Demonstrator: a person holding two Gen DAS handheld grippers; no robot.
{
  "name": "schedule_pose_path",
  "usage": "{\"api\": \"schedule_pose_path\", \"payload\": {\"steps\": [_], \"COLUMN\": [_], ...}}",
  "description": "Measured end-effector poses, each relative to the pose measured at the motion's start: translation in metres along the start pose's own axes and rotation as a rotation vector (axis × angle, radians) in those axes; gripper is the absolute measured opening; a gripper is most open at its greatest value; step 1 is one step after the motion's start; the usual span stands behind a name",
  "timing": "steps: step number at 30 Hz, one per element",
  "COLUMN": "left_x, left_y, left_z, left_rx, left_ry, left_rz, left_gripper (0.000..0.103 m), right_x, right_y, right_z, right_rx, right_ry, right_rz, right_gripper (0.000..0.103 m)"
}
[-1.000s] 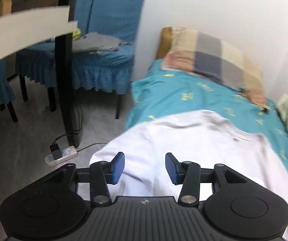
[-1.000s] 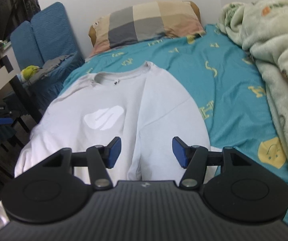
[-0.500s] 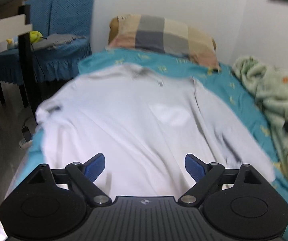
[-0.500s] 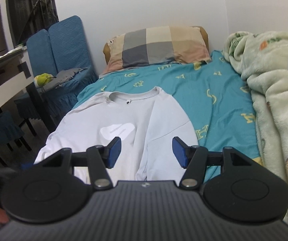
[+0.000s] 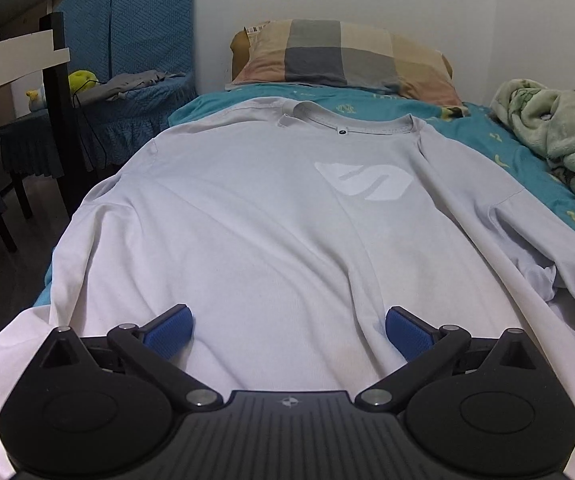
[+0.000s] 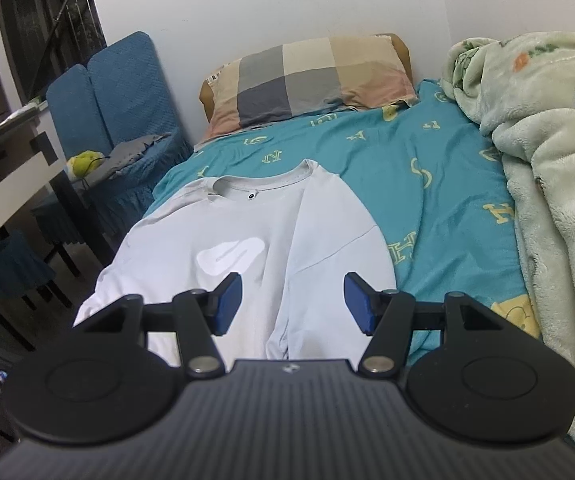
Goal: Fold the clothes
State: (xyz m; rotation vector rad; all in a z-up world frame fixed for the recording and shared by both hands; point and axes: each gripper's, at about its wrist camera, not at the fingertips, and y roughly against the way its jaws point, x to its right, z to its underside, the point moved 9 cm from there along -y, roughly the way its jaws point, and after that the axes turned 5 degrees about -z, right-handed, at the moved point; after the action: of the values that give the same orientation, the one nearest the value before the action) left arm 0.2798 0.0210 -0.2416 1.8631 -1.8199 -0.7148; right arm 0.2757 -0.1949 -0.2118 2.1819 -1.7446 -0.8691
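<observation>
since the white shirt (image 5: pixel 271 216) lies flat and face up on the blue bed sheet (image 6: pixel 439 184), neck toward the pillow (image 5: pixel 343 56), the fold can start; the left gripper (image 5: pixel 287 330) is low over the shirt's bottom part, its jaws opening wide, nothing in them; the right gripper (image 6: pixel 293 302) hangs open and empty by the right sleeve (image 6: pixel 339 248); pinch only the cloth edge, not the sheet, and lift slowly.

Checked pillow (image 5: pixel 343 56) at bed (image 6: pixel 439 184) head; green blanket (image 6: pixel 547 152) along right side; blue chairs (image 5: pixel 143 52) beside desk (image 5: pixel 11 64).
</observation>
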Motion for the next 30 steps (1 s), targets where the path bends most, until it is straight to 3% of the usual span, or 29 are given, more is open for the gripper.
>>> {"api": "schedule_pose_path", "payload": {"steps": [30], "left_x": [0.0], "left_y": [-0.006], "left_z": [-0.001], "left_rx": [-0.002], "left_ry": [-0.024], "left_rz": [-0.014], "left_gripper": [0.103], "right_x": [0.003], "right_y": [0.011], "right_z": [-0.001], "right_rx": [0.015], "right_ry": [0.006], "right_rz": [0.02], "right_gripper": [0.06]}}
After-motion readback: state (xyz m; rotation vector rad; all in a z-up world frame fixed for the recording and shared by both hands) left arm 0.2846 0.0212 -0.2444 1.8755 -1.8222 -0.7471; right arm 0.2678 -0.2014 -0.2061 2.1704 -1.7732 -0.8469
